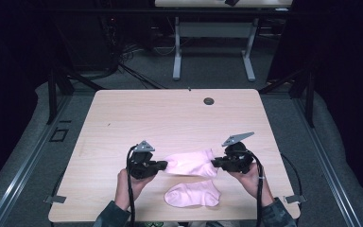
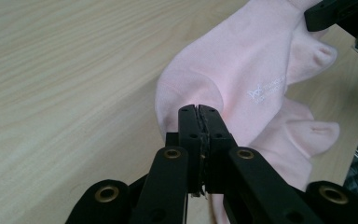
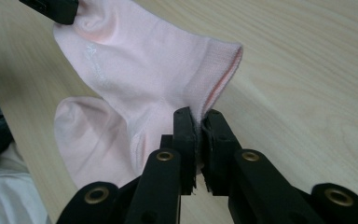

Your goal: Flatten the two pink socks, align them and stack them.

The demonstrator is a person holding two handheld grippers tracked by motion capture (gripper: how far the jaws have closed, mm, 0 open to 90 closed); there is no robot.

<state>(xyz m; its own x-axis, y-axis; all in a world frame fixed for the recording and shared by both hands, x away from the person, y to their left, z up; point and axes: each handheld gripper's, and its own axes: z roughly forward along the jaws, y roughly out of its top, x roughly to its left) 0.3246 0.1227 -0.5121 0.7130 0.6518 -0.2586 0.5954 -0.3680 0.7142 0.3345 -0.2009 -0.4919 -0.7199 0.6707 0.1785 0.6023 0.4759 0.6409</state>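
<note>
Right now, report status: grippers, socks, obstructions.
Left gripper and right gripper both shut on the held pink sock, stretched between them above the table. Second pink sock flat beneath. Nothing obstructing.

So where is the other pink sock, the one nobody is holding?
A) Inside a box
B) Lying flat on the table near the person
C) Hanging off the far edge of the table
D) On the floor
B: the second sock lies flat on the table near the front edge, just below the sock stretched between the left gripper and right gripper.
</note>
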